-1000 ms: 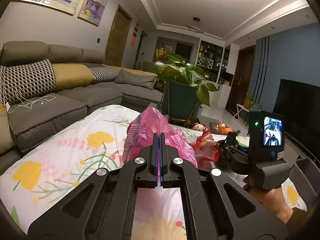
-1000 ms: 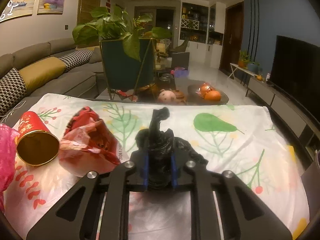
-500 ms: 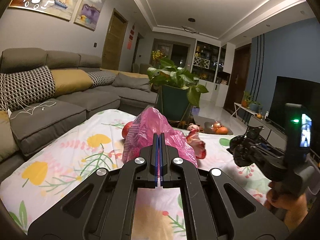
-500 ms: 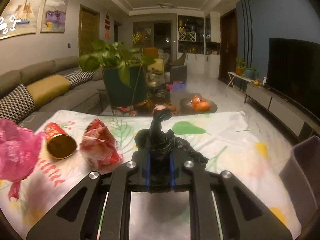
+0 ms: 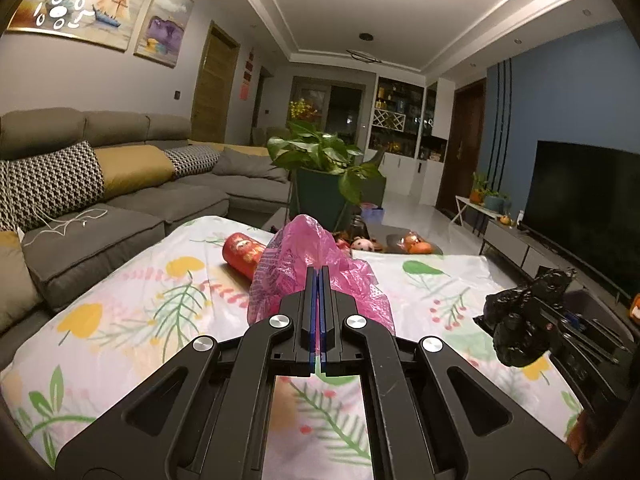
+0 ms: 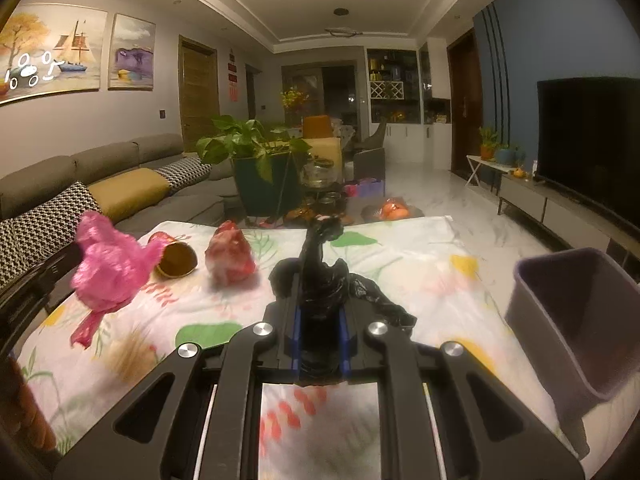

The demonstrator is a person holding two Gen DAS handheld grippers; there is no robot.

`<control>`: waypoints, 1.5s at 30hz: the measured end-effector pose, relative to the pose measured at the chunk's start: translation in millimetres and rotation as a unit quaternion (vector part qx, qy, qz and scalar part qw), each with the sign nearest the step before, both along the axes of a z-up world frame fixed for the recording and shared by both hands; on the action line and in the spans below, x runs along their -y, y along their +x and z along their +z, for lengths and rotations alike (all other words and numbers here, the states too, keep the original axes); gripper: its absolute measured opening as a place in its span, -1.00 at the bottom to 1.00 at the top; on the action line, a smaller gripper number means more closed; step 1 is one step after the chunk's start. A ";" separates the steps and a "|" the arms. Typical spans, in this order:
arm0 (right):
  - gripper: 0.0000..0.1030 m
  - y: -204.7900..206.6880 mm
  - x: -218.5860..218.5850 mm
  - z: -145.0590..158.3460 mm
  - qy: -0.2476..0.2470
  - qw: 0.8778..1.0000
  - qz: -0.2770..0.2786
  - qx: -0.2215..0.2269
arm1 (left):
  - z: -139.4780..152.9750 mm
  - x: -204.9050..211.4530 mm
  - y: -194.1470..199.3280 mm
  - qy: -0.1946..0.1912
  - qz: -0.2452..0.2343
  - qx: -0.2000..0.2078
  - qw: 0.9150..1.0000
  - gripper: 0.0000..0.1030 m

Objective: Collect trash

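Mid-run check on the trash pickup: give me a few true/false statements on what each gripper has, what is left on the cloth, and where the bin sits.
1. The left gripper is shut on the pink bag. True.
2. The right gripper is empty. False: its jaws grip the black bag.
3. The red can stands upright. False: it lies on its side on the floral cloth.
4. The red wrapper rests on the cloth beside the can. True.
5. The grey bin sits left of the right gripper. False: it is to its right, in the right wrist view.
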State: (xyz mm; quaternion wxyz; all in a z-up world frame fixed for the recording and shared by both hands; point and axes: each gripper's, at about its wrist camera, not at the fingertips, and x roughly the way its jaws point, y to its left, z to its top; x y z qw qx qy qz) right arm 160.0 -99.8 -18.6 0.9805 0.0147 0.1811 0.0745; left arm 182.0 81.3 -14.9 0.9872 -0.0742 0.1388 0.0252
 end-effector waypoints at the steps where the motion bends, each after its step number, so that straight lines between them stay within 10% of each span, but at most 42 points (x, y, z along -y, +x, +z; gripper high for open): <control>1: -0.71 -8.0 2.0 -0.6 0.000 1.000 -0.001 0.001 | -0.2 4.7 -4.5 0.002 -0.002 -0.001 1.000 -1.00; 45: -0.71 -80.2 110.7 6.2 0.011 0.996 -0.085 0.035 | 10.2 178.7 -34.5 0.054 -0.158 -0.002 0.986 -0.99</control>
